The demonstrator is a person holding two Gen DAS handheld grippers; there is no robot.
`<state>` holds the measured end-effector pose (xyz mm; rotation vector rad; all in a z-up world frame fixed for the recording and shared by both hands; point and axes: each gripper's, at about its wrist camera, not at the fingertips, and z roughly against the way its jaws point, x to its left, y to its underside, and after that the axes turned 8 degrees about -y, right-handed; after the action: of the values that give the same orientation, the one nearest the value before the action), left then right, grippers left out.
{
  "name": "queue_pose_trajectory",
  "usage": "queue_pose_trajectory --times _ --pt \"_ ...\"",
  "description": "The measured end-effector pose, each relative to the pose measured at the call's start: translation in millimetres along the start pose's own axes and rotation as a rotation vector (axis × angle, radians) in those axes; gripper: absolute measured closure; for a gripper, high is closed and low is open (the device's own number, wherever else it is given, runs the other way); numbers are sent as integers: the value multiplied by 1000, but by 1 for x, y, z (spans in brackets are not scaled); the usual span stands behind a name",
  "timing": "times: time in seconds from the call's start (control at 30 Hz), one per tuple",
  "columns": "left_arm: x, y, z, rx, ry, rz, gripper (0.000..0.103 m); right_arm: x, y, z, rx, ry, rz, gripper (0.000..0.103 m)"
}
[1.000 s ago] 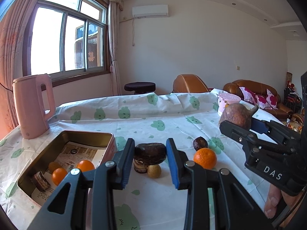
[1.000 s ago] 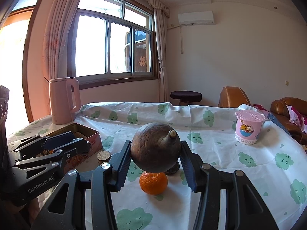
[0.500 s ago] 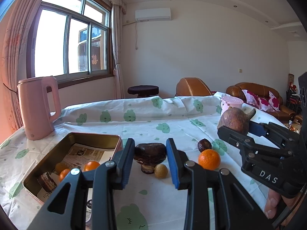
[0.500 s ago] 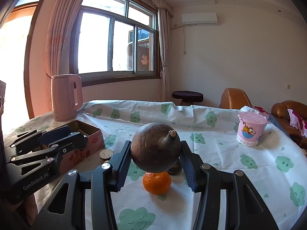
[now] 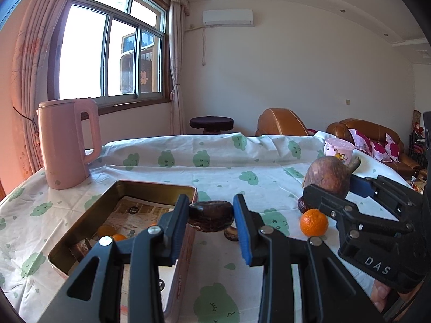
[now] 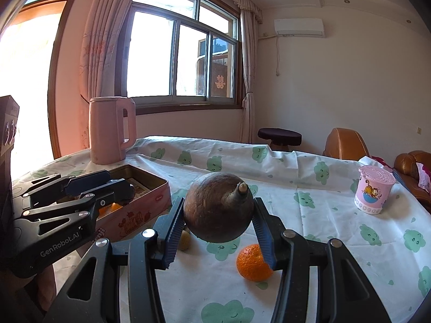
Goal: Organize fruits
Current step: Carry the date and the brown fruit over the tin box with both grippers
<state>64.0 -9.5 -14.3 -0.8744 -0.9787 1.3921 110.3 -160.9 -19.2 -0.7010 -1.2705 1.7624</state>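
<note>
We held a gripper in each hand over the table (image 5: pixel 150 210), which was draped in a white cloth printed with green clouds. The left gripper (image 5: pixel 211 216) had its blue pads pinched on a flat dark-brown fruit (image 5: pixel 211 215), glossy and wrinkled, and carried it clear of the cloth just beside the right-hand wall of the tin box (image 5: pixel 67 245). In the right wrist view this gripper (image 6: pixel 118 188) reached over the near edge of the box (image 6: pixel 150 202).

The right gripper (image 6: pixel 218 223) was clamped on a large round brown fruit (image 6: pixel 218 210) with a stubby stem poking up — its pads pressed against both flanks, the fruit lifted off the cloth. From the left wrist camera the same fruit (image 5: pixel 327 176) showed at the right, gripped in the right gripper (image 5: pixel 330 188).

The open tin sat toward the left edge of the table, lined with printed paper; small oranges (image 5: pixel 106 230) and a dark piece lay at its near end. On the cloth lay an orange (image 6: pixel 253 262), below and to the right of the big fruit, and a small yellowish fruit (image 6: pixel 184 239) just beside the left pad of the right gripper. Another small dark fruit (image 5: pixel 303 206) lay just behind the orange (image 5: pixel 313 222), partly hidden.

A pink kettle (image 5: pixel 66 145) stood near the far left corner, and a pink cup (image 6: pixel 374 192) with a cartoon print stood toward the right edge.
</note>
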Motion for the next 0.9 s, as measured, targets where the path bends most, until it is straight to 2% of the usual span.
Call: queue_pose_trajectory --times 0.9 --pt "57 6 -11 73 -89 53 68 52 -14 -38 37 -118 53 51"
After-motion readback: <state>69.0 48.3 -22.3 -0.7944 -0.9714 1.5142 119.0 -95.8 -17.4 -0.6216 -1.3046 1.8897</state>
